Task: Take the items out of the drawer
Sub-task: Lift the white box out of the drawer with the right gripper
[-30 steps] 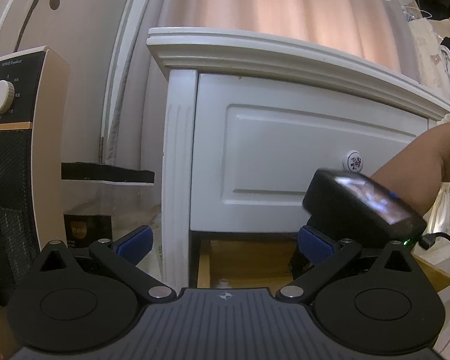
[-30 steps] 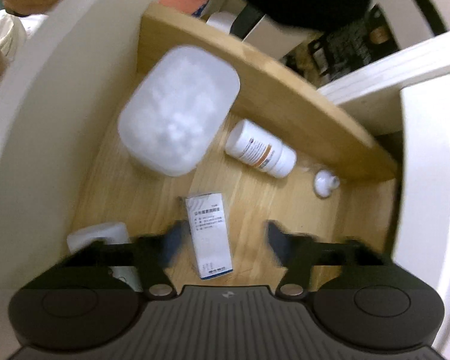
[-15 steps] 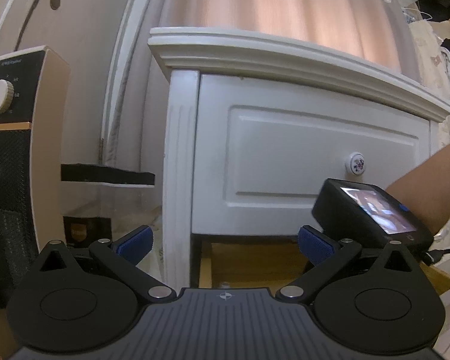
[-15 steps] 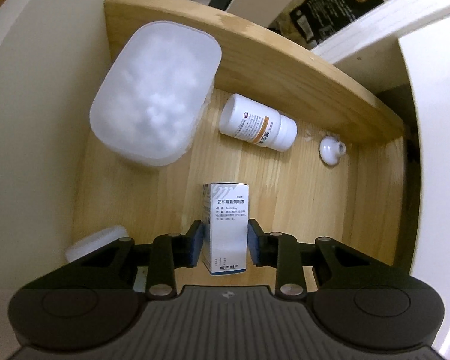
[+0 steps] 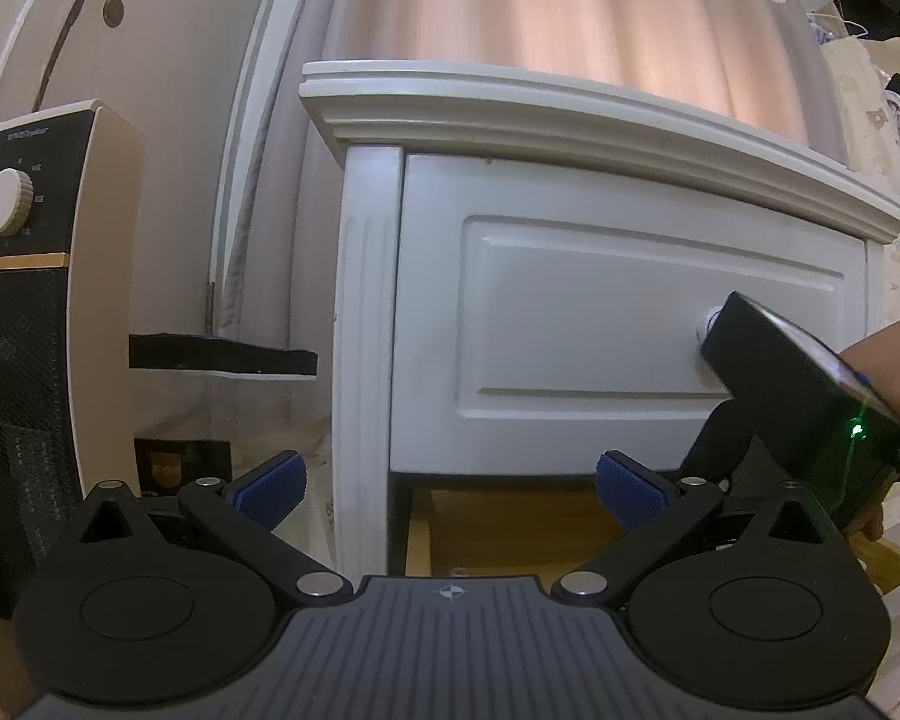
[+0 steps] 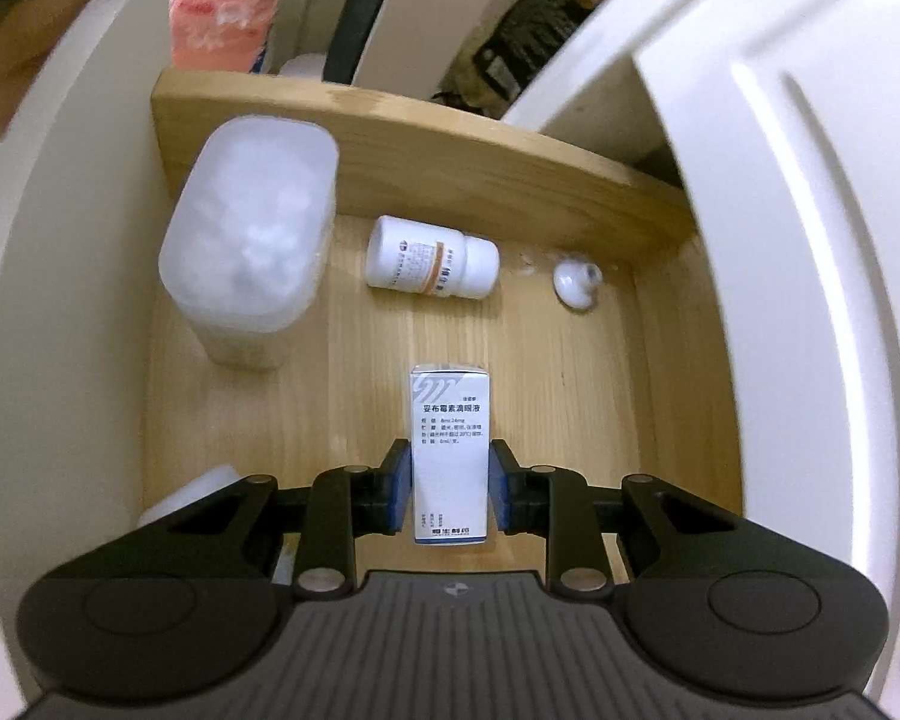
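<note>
Seen down into the open wooden drawer (image 6: 546, 192): right gripper (image 6: 450, 489) clenched on a small white box (image 6: 450, 456) with printed text, both blue pads pressed to its sides, the box upright along the fingers over the drawer floor; whether clear of the wood or touching it cannot be told. Beyond the box, a white pill bottle (image 6: 431, 264) lying on its side near the far wooden wall. Left of the bottle, a frosted tub (image 6: 249, 228) filled with white balls, standing against the drawer's corner. Right of the bottle, a small white knob-like piece (image 6: 577, 283), apart from everything else. Low at left, a white rounded container (image 6: 195, 489), half hidden behind the gripper's linkage.

Outside the drawer, left gripper (image 5: 450, 483) released, blue pads spread wide and gripping nothing, facing the white nightstand (image 5: 600, 324) and its closed upper drawer. Black heater (image 5: 24, 324) with a white dial at far left. At right, the person's forearm (image 5: 888, 372) behind the other gripper's black body.
</note>
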`<state>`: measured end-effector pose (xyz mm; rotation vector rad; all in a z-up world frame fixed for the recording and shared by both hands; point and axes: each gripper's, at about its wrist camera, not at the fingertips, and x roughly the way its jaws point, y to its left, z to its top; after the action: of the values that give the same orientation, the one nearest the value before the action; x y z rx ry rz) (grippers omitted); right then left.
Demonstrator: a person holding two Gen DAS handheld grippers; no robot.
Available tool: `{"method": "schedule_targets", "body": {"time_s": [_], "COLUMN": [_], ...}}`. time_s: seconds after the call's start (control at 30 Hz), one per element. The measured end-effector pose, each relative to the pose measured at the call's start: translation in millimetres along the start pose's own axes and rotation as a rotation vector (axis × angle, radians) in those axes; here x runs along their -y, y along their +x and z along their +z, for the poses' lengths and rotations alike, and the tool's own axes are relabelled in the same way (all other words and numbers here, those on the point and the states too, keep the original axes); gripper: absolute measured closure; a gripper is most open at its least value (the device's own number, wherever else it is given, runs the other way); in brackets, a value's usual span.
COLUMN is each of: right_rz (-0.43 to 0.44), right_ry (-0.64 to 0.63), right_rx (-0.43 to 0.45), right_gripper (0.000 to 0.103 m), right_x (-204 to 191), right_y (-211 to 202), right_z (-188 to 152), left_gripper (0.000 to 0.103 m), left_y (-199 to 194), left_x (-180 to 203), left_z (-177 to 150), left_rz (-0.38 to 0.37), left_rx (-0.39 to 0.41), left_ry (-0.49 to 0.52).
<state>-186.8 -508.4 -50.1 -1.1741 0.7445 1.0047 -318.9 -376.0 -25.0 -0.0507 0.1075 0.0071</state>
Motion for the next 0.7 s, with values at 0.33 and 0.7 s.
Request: {"method": "schedule_targets", "body": {"time_s": [0.33, 0.7], "right_rz": [-0.036, -0.126], "right_ry": [0.138, 0.313], "right_rx": [0.133, 0.291], "right_gripper": [0.076, 0.076], "right_x": [-0.7, -15.7], "right_y": [-41.3, -86.9], "right_z": [-26.0, -62.2], "left_gripper": [0.0, 0.0], "left_y": [1.5, 0.0], "left_x": [4.8, 15.1], "left_z": [-3.2, -2.9], "left_rz": [0.014, -0.006], "left_rx": [-0.01, -0.014], "left_ry": [0.006, 0.002]}}
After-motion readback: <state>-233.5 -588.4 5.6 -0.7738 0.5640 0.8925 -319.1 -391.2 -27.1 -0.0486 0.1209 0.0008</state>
